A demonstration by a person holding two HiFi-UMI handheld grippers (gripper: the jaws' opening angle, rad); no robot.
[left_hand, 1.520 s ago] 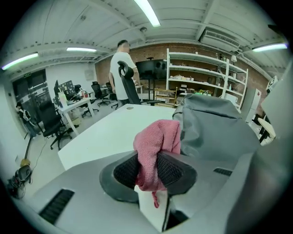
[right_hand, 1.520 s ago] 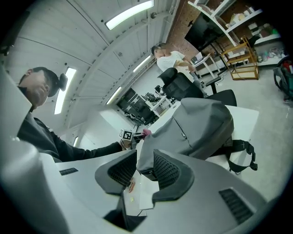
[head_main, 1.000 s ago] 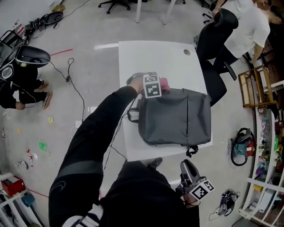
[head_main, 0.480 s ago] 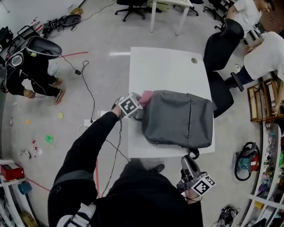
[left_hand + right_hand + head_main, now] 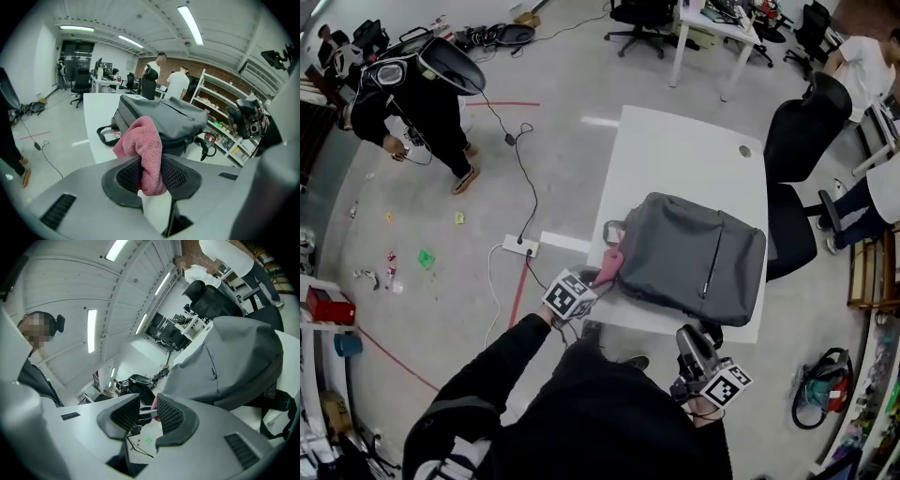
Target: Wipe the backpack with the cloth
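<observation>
— What has your left gripper point(image 5: 598, 279) got?

— My left gripper point(image 5: 150, 176) is clamped on the pink cloth point(image 5: 143, 145). The cloth is pinched between both pads, and the rest of it bunches up and flops forward past the tips.

— And the backpack?

— The grey backpack point(image 5: 694, 258) lies flat on the white table point(image 5: 675, 150), straight ahead of my left gripper and just beyond the cloth. From that gripper's own view the backpack point(image 5: 164, 115) rises right behind the cloth, its black carry strap point(image 5: 105, 133) out to the left of the tips on the table top point(image 5: 96, 112). From above, the cloth point(image 5: 609, 265) sits at the bag's near left corner, by the table edge. I cannot tell whether it touches the fabric.

— Your right gripper point(image 5: 689, 339)?

— I hold it close in front of my body, off the table's near edge. Its jaws stand apart with nothing between them point(image 5: 149, 413); I only see the floor through the gap. The backpack point(image 5: 234, 362) is ahead of it and up to the right, and a dangling black strap point(image 5: 709, 330) hangs just in front of its tips.
</observation>
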